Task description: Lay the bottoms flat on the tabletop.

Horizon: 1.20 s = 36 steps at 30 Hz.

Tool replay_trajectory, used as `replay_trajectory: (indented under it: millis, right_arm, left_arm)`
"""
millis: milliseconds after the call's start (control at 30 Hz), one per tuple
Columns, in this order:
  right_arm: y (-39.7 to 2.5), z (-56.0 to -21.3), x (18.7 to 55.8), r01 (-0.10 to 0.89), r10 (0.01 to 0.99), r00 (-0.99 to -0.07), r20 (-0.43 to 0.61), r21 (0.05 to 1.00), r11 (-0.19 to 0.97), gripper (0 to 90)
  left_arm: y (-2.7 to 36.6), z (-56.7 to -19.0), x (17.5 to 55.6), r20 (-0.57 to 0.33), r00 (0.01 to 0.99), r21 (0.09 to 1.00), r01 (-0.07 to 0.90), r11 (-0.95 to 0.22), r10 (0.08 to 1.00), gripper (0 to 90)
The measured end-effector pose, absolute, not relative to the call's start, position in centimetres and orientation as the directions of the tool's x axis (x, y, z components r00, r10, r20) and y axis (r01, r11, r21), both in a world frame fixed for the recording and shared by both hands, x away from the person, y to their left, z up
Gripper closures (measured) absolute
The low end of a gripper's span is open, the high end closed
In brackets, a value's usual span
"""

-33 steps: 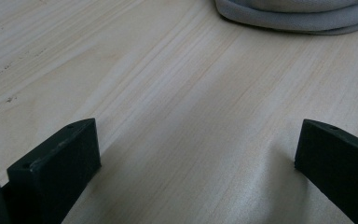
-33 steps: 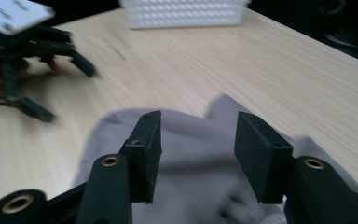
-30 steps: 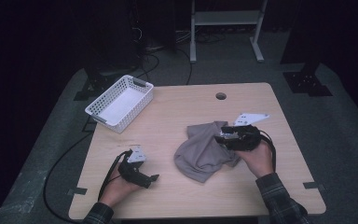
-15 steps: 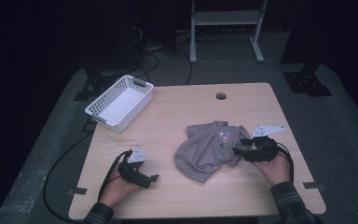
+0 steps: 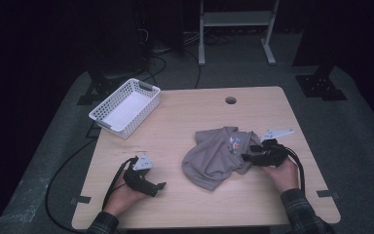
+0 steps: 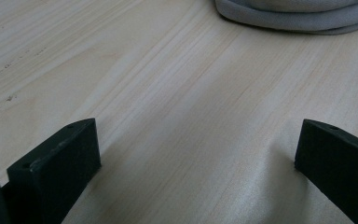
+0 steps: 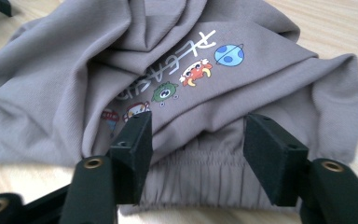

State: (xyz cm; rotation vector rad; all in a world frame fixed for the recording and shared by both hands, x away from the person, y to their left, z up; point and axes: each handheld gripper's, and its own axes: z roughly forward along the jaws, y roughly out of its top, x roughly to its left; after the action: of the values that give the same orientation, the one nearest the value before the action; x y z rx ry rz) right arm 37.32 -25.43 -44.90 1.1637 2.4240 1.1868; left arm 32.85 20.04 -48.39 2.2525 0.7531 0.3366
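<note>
1. Here's the grey garment [image 5: 216,156], crumpled in a heap on the wooden table [image 5: 190,112], right of centre and toward the person's side
2. Right gripper [image 5: 247,157] is down at the heap's right edge, the person's right hand [image 5: 283,170] behind it on the tabletop
3. Over to the right gripper view: the jaws stand spread, one on either side of the garment's [image 7: 177,93] gathered elastic band, and nothing is pinched between them
4. Lovely detail there, a row of little cartoon prints [image 7: 182,79] and white lettering runs across the fabric just above the jaws
5. Left gripper [image 5: 157,187] sits low near the front left of the table, held in the left hand [image 5: 126,192], well apart from the cloth
6. Left gripper view confirms it: jaws wide apart over bare wood, with a rolled grey edge of the garment [image 6: 298,16] lying farther off at the top
7. White basket [image 5: 125,107] stands at the table's far left corner, away from both grippers
</note>
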Motion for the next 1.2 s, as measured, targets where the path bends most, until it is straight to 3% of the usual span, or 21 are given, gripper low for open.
replay_trajectory:
  millis: [267, 500, 567, 733, 1200]
  right_arm:
    - [-23.3, -45.9, 38.7, 0.583, 0.734, -0.664, 0.146, 0.716, 0.385, 39.1]
    - [-22.6, -45.8, 39.5, 0.56, 0.755, -0.65, 0.089, 0.727, 0.397, 77.3]
    - [-22.5, -45.5, 39.5, 0.541, 0.749, -0.658, 0.076, 0.741, 0.399, 84.1]
    - [-22.0, -44.5, 39.6, 0.5, 0.726, -0.684, 0.073, 0.771, 0.394, 86.6]
    - [-17.5, -36.7, 37.8, 0.259, 0.556, -0.831, 0.034, 0.907, 0.333, 87.3]
  left_arm:
    - [20.0, -48.4, 32.9, 0.017, 0.794, 0.712, 0.417, -0.565, 0.607, 0.0]
    - [20.0, -48.4, 32.9, 0.017, 0.795, 0.711, 0.417, -0.566, 0.607, 0.0]
    - [20.0, -48.4, 32.9, 0.017, 0.795, 0.711, 0.417, -0.566, 0.607, 0.0]
    - [20.1, -48.4, 32.9, 0.02, 0.796, 0.71, 0.415, -0.569, 0.605, 0.0]
    - [20.0, -48.4, 32.9, 0.013, 0.794, 0.711, 0.42, -0.564, 0.608, 0.0]
